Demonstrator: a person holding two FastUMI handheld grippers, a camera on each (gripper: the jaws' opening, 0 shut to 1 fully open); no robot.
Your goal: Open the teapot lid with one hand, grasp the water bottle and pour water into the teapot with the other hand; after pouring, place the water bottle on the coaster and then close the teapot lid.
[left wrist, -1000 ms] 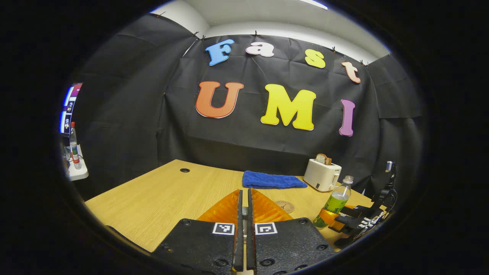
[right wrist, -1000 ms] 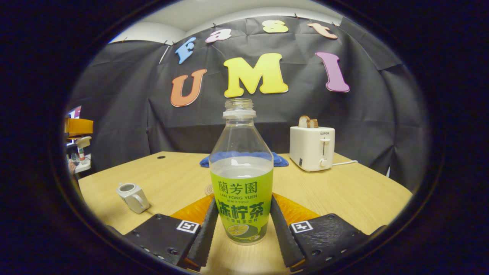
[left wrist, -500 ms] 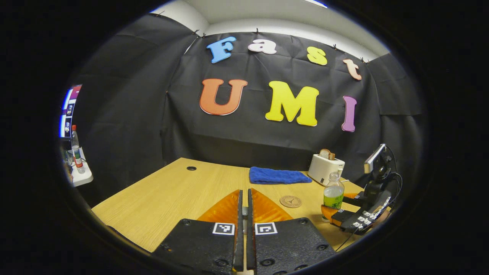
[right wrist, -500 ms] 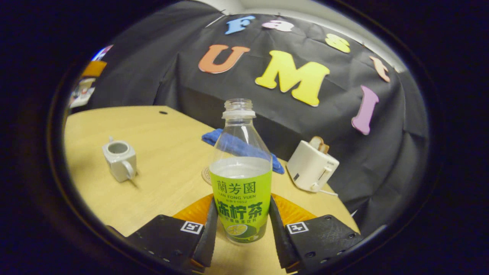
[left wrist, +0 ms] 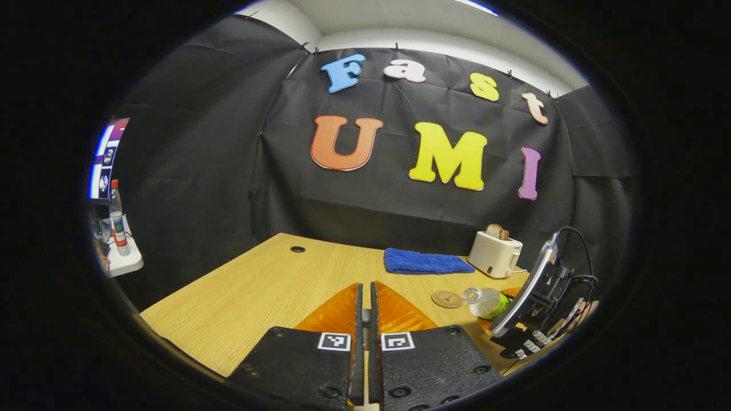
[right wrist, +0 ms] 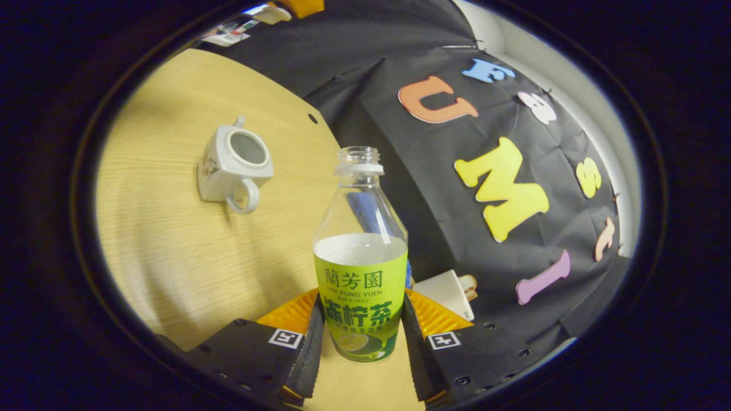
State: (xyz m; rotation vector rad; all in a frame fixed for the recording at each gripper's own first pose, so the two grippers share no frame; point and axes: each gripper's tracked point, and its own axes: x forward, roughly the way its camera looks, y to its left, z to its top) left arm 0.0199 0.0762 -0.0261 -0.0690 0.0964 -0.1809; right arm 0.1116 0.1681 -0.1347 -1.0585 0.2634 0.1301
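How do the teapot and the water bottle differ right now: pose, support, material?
1. The teapot stands free on the table; the water bottle is clamped between the right gripper's fingers, its neck tipped over in the left gripper view.
2. The teapot is opaque white with a handle; the water bottle is clear plastic with a green label.
3. The teapot's inside looks empty; the water bottle is partly full.
Both are open on top.

blue towel (left wrist: 424, 262) beside toaster (left wrist: 494, 254), perhaps holding bread.

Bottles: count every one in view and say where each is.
2. The water bottle is tilted in the right gripper; a red-capped bottle stands on a white shelf at far left. Others may be hidden.
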